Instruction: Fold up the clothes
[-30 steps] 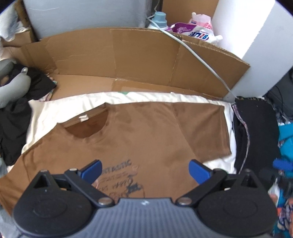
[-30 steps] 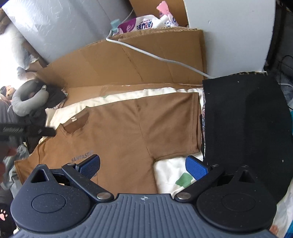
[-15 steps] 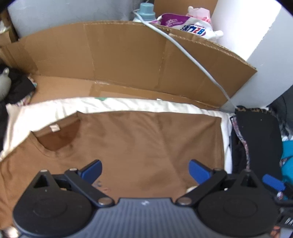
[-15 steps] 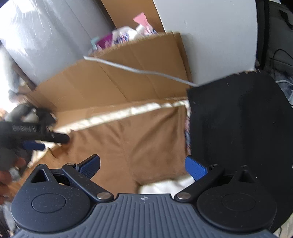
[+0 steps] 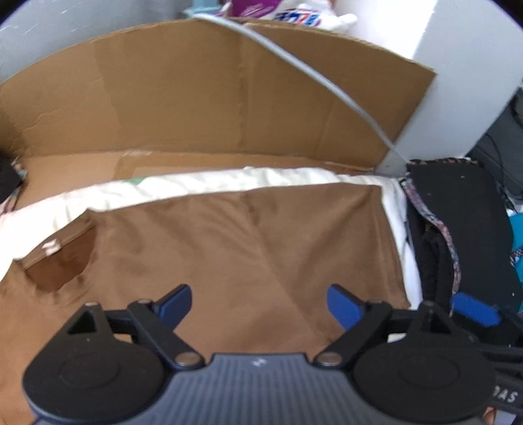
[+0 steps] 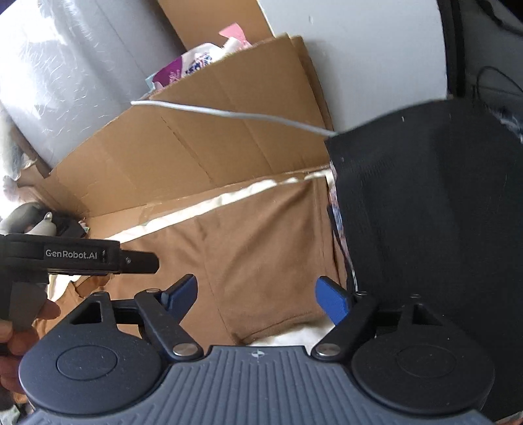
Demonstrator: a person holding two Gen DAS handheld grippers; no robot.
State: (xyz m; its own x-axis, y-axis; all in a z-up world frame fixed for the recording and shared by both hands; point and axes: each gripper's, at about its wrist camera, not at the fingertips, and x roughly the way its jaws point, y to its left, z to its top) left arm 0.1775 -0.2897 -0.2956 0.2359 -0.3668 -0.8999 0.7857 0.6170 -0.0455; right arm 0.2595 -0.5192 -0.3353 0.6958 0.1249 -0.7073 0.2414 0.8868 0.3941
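A brown T-shirt lies flat on a cream sheet, its neck opening at the left. My left gripper hovers low over the shoulder, where the sleeve seam runs. Its jaws are closing, and the fabric lies below them without being pinched. My right gripper hangs over the sleeve near its hem, jaws also closing, with nothing pressed between the pads. The left gripper shows at the left of the right wrist view, held by a hand.
A black garment lies against the sleeve's right edge. A cardboard wall stands behind the sheet with a grey cable across it. Detergent bags sit beyond. More dark clothes and teal fabric pile at the right.
Both grippers have sunk closer to the shirt, and their jaws have narrowed a little. The left view has slid from the chest print toward the shoulder. The right view now centres on the sleeve.
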